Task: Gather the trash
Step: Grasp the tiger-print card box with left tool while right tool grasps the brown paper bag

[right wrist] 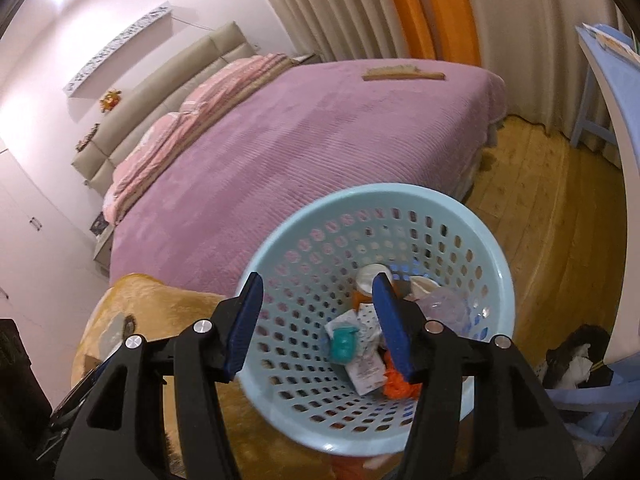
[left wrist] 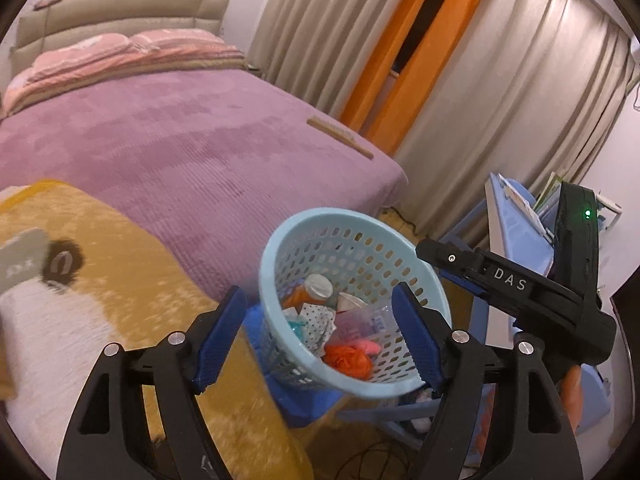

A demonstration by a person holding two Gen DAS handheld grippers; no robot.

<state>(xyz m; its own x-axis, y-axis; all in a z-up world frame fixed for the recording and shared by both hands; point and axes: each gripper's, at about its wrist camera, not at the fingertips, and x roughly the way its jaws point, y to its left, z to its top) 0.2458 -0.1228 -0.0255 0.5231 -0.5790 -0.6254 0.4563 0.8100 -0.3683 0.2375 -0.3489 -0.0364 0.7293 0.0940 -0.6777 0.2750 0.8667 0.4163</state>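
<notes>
A light blue perforated basket (left wrist: 304, 366) (right wrist: 280, 320) holds trash: an orange bottle with a white cap (left wrist: 316, 286) (right wrist: 370, 278), an orange crumpled bag (left wrist: 348, 360) (right wrist: 394, 386), a teal item (right wrist: 343, 344), paper wrappers (right wrist: 366, 372) and a clear cup (left wrist: 368, 322). My left gripper (left wrist: 316, 340) is open and empty just in front of the basket. My right gripper (right wrist: 320, 328) is open and empty over the basket mouth; its black body (left wrist: 520, 284) shows in the left wrist view, to the right of the basket.
A bed with a purple cover (left wrist: 180, 140) (right wrist: 300, 140) lies behind the basket, a wooden comb (left wrist: 340, 136) (right wrist: 402, 74) on it. A yellow and white blanket (left wrist: 120, 300) lies left. A blue stool (left wrist: 304, 404) is under the basket. A blue desk (left wrist: 516, 224) stands right.
</notes>
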